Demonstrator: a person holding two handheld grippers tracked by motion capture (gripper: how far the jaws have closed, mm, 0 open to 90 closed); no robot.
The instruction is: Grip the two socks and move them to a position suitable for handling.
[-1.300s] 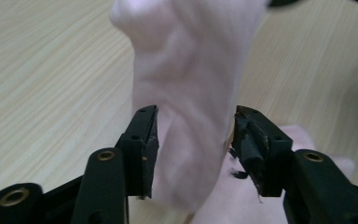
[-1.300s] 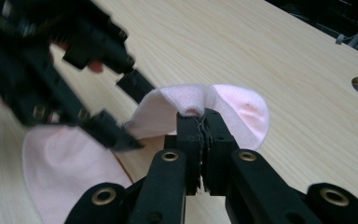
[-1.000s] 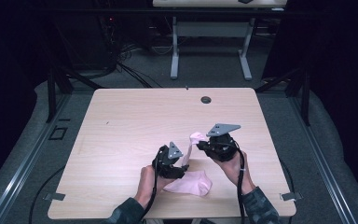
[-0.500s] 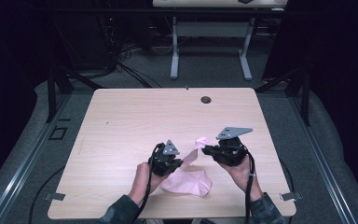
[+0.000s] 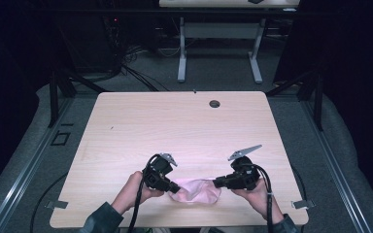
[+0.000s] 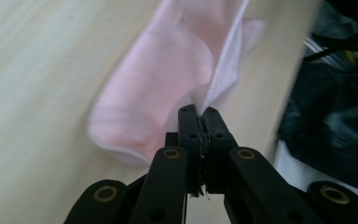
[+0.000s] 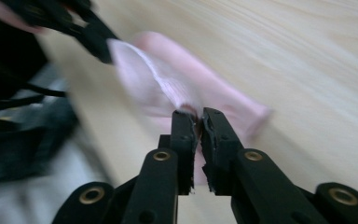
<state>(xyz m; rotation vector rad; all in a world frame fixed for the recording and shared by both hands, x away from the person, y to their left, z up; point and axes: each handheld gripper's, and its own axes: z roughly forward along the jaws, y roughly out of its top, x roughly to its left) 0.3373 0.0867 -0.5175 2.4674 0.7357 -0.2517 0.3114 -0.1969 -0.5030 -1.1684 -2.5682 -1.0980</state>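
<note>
From the high view, a pale wooden tabletop (image 5: 175,126) has a small pink sock (image 5: 196,190) near its front edge, stretched between the two claws. The left claw (image 5: 173,186) grips the sock's left end and the right claw (image 5: 217,183) has the right end, with the person's hands coming in from the bottom edge. There's a round cable hole (image 5: 214,104) near the far edge of the tabletop, well away from everything.

In the left gripper view, the left claw (image 6: 199,116) is pressed together on a thin edge of the sock (image 6: 158,88), and the rest of the fabric hangs out ahead over the wood.

In the right gripper view, the right claw (image 7: 196,116) is pinching the ribbed edge of the sock (image 7: 168,79). The left claw (image 7: 103,55) shows farther off at upper left, clamped on the opposite side. Pretty blurry here.
</note>
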